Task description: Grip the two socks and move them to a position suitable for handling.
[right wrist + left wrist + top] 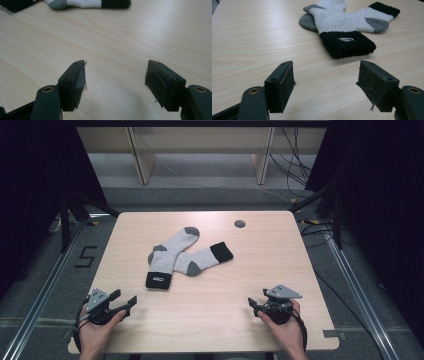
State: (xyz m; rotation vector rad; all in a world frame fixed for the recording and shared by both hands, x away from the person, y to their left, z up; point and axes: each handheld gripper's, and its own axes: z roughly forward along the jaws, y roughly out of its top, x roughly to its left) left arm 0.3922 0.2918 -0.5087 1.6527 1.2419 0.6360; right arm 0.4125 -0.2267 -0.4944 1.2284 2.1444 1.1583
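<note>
Two grey socks with black cuffs lie crossed near the middle of the wooden table [215,305]. The upper sock [170,255] runs from its dark toe at the back down to a black cuff with a white label [347,43] nearest my left gripper. The lower sock [205,258] points its black cuff to the right [115,3]. My left gripper [125,300] rests at the front left, open, nothing between its jaws [325,85]. My right gripper [253,304] sits at the front right, open and empty [115,85].
A round cable hole [239,224] sits near the table's back edge. Wooden furniture legs [142,160] and cables [295,165] lie beyond the table. Black curtains and metal frame rails flank both sides. Bare tabletop [125,42] separates both grippers from the socks.
</note>
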